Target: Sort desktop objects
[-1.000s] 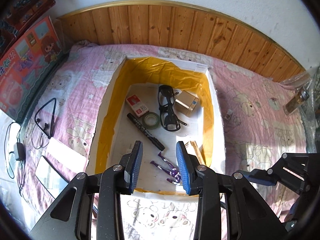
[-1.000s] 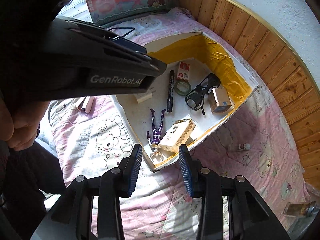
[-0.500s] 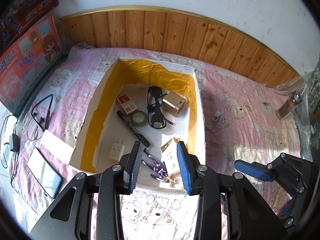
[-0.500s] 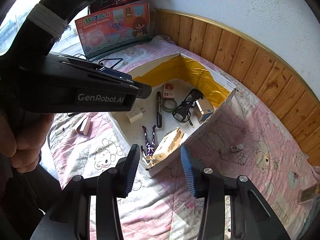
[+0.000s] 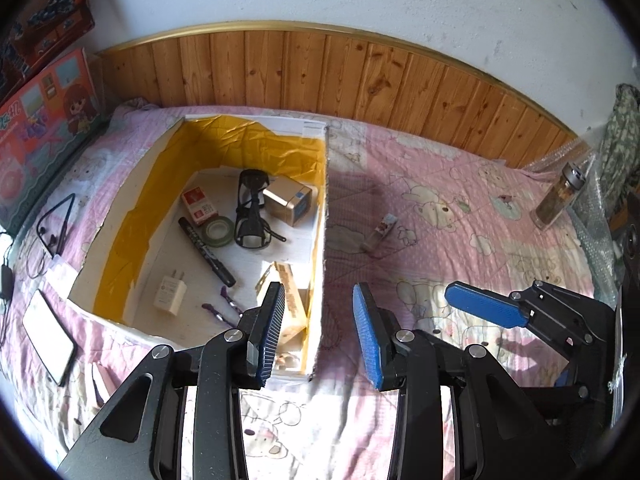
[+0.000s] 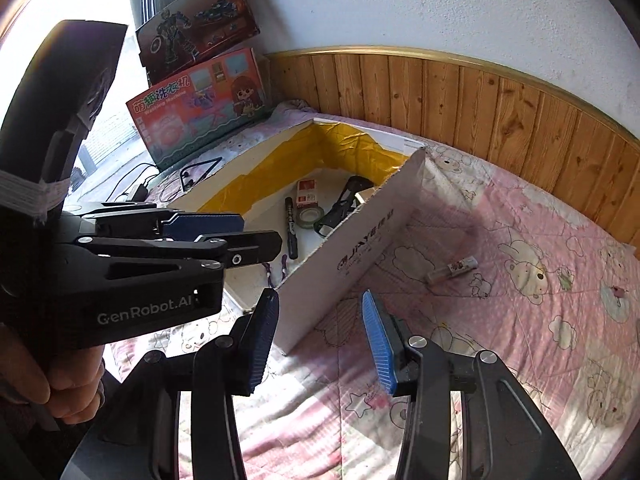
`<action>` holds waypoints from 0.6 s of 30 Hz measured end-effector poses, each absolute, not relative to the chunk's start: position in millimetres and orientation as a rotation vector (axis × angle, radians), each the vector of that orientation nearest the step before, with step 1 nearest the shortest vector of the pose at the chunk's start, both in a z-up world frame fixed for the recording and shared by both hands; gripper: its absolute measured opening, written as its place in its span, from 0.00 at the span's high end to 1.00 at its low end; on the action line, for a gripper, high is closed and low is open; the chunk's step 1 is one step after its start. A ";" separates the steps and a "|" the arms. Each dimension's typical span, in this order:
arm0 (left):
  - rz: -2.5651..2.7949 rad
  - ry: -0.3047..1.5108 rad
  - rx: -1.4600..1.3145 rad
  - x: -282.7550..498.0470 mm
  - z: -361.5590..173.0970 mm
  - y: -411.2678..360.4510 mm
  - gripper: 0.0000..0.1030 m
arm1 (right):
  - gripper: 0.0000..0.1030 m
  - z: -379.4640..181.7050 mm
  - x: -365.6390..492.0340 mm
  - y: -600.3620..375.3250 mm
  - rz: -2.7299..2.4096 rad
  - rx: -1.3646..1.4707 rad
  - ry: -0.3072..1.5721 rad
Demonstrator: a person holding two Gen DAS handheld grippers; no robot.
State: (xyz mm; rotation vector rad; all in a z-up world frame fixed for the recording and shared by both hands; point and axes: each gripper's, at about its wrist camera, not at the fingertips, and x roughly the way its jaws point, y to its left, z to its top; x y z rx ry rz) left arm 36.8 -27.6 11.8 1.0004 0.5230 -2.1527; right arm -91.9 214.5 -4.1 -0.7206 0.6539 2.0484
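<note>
box w/ marker, tape roll, glasses, charger

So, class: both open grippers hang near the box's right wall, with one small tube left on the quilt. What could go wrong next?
1. The right gripper sits beside the box wall; reaching for the tube, it could bump that wall.
2. The tube lies flat on soft quilt, so the fingers may pinch fabric.
3. The left gripper is close and could collide.
</note>
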 end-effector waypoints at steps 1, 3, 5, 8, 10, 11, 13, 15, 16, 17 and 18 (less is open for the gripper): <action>-2.157 0.525 1.000 32.0 9.2 -26.0 0.61 | 0.56 -7.3 -83.0 217.1 2.033 -0.711 0.665; -2.169 0.535 1.022 20.0 1.5 -23.8 0.58 | 0.55 -14.7 -64.4 223.4 1.998 -0.697 0.687; -2.173 0.548 1.055 5.9 -8.6 -23.4 0.58 | 0.54 -23.3 -45.1 231.4 1.953 -0.688 0.708; -2.178 0.566 1.094 -16.5 -24.1 -23.1 0.58 | 0.53 -37.0 -13.3 244.2 1.892 -0.674 0.744; -2.175 0.570 1.118 -31.7 -33.6 -23.9 0.58 | 0.53 -47.5 7.4 254.1 1.846 -0.670 0.768; -2.178 0.569 1.127 -38.3 -37.7 -25.1 0.58 | 0.53 -52.9 17.5 259.8 1.826 -0.665 0.784; -2.177 0.555 1.146 -52.6 -45.0 -27.6 0.58 | 0.53 -64.2 38.9 272.0 1.778 -0.656 0.814; -2.175 0.535 1.163 -65.7 -52.2 -30.9 0.58 | 0.53 -75.2 62.0 283.6 1.725 -0.635 0.849; -2.171 0.536 1.168 -71.5 -56.1 -33.4 0.58 | 0.53 -79.9 74.1 289.8 1.694 -0.630 0.859; -2.167 0.548 1.167 -76.3 -60.2 -36.5 0.58 | 0.53 -83.9 86.8 295.5 1.663 -0.625 0.865; -2.159 0.566 1.164 -80.2 -64.3 -40.5 0.58 | 0.53 -86.6 100.4 301.5 1.632 -0.614 0.864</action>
